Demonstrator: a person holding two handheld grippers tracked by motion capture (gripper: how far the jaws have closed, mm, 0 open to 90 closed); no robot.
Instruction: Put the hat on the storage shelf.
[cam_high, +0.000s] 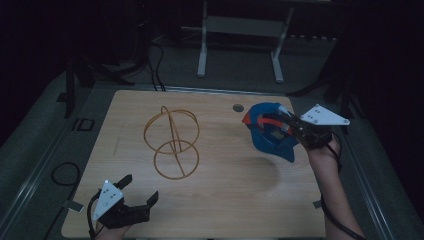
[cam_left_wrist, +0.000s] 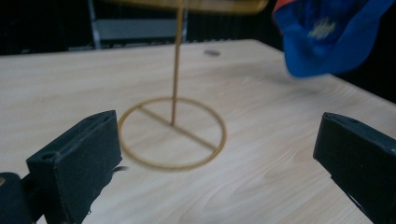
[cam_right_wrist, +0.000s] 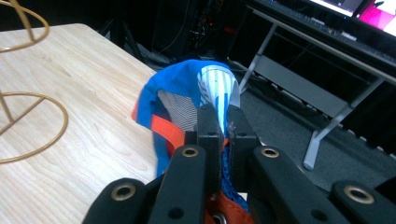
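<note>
Black jaws of the left gripper (cam_high: 138, 189) stand wide apart at the lower left of the high view, holding nothing, pointing up and to the right over the pale wooden table (cam_high: 225, 200). Its grey plate faces upward, and the hand behind it enters at the bottom edge. In the left gripper view the same jaws frame the round base of a gold wire stand (cam_left_wrist: 173, 133), which lies well ahead of them.

At the centre of the high view that wire stand (cam_high: 171, 142) sits on the table, a ring base with hoops rising above it.

Toward the upper right of the high view, the right gripper (cam_high: 286, 126) is clamped tight on a blue cap (cam_high: 267, 137) with orange trim, held above the table's right edge, well apart from the stand. The forearm rises from the lower right, wrist bent leftward. In the right gripper view the jaws pinch the blue cap (cam_right_wrist: 187, 93) by its fabric, the cap hanging forward beyond them.
</note>
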